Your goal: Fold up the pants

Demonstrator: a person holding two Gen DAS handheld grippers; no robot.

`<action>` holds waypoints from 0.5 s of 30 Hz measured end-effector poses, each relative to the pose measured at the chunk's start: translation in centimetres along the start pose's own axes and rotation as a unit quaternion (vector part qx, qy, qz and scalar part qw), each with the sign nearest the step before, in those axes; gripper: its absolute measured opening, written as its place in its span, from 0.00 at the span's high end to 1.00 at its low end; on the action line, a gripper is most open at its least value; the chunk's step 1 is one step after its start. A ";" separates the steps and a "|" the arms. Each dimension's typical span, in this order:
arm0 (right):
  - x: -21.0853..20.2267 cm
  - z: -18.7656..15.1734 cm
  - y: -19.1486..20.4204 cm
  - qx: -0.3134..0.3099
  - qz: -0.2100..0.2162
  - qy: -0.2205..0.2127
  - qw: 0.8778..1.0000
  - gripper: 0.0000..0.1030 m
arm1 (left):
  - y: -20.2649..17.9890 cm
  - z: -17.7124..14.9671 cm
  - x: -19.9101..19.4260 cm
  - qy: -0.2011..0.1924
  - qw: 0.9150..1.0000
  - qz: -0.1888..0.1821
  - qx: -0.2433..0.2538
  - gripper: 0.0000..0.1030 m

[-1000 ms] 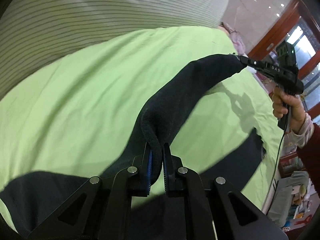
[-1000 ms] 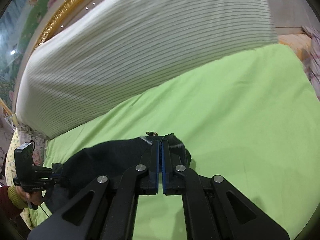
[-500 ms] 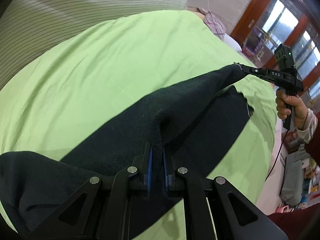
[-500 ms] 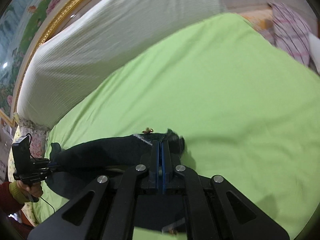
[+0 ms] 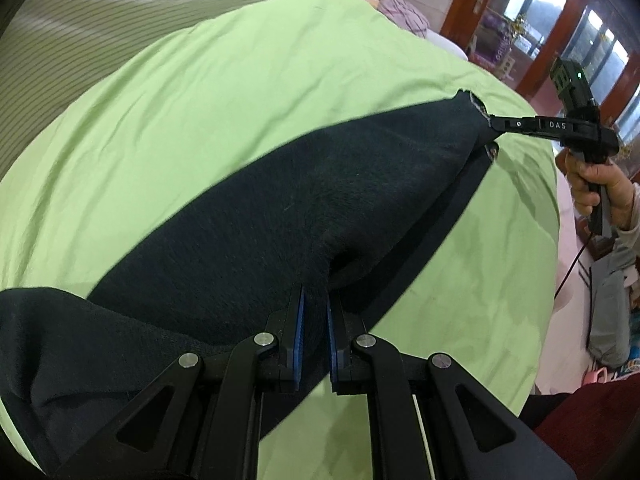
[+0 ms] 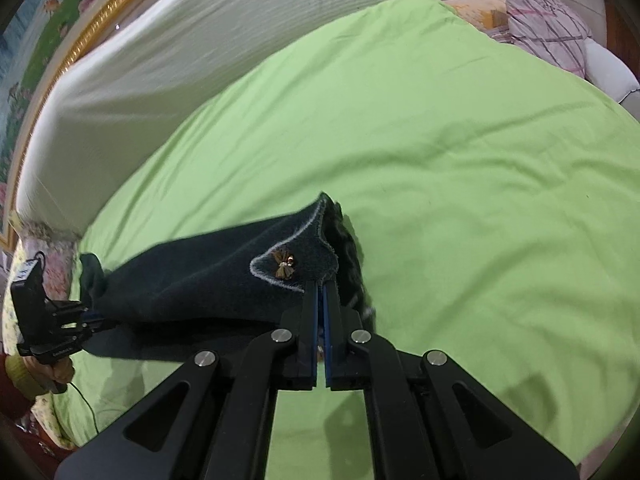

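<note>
Seen from the left wrist only: wood-framed glass doors [image 5: 532,12] at the upper right, a hand [image 5: 596,188] wrapped round the handle of the right gripper [image 5: 494,123], a dark red sleeve [image 5: 580,412] at the lower right corner. Seen from the right wrist only: a gilt picture frame [image 6: 80,46] along the upper left, a small brown bow ornament [image 6: 283,266] sewn on a pale-stitched corner of the dark pants [image 6: 192,280], a plaid pillow [image 6: 548,36] at the far right.

Left gripper [image 5: 314,308]: jaws nearly closed, blue pads pinching a bunched fold of the pants [image 5: 300,216], cloth filling the narrow gap between them. Same gripper small at the left edge of the right wrist view [image 6: 90,318], clamped on the far end of the garment.

Right gripper [image 6: 321,292]: jaws pressed together on the stitched edge just below the ornament, only a thin slit left between the pads.

Pants stretched as a dark band from one gripper to the other, lifted above the green bed sheet [image 5: 240,92] along the held edge, with another dark layer lying flat on the sheet beneath and a further mass draped at the lower left of the left wrist view. Striped white bedding [image 6: 168,40] bunched along the far side of the bed in both views.
</note>
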State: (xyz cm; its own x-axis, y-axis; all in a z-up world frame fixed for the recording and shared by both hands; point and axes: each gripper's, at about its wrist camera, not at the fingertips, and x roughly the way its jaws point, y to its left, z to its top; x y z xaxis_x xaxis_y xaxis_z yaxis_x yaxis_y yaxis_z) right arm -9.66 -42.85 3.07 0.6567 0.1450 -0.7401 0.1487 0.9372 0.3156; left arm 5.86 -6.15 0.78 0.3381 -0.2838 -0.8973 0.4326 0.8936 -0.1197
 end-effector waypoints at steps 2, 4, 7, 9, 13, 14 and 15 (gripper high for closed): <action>0.1 -0.5 -0.2 0.002 -0.007 0.005 1.000 0.97 | -0.3 -0.5 0.1 0.003 1.000 -0.002 0.002 0.91; 0.4 -0.8 -0.6 0.008 -0.019 0.014 1.000 0.97 | -0.2 -1.1 0.4 0.015 1.000 -0.008 -0.004 0.87; 1.4 -0.8 -0.8 0.014 -0.045 0.034 0.998 0.96 | 0.2 -1.8 1.4 0.046 0.999 -0.008 -0.020 0.78; 1.3 -0.5 -0.6 0.020 -0.059 0.031 0.998 0.92 | 0.8 -2.3 1.1 0.051 0.998 -0.010 -0.041 0.75; -0.2 -0.2 0.7 0.023 -0.086 0.004 0.996 0.45 | 2.2 -2.7 -1.1 0.030 0.995 -0.012 -0.097 0.50; -0.9 -0.1 1.3 0.020 -0.083 -0.014 0.996 0.45 | 2.7 -2.9 -1.7 0.023 0.993 -0.008 -0.113 0.49; -1.2 0.0 1.7 0.018 -0.082 -0.021 0.996 0.45 | 3.2 -2.9 -2.2 0.019 0.991 -0.004 -0.129 0.45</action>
State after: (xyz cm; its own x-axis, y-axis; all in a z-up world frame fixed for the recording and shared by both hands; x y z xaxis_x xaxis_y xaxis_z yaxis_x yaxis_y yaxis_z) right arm -10.16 -41.44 4.47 0.6510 -0.0236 -0.7587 0.2822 0.9354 0.2130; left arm 4.05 -1.64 1.10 0.3006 -0.2828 -0.9109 0.2060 0.9517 -0.2275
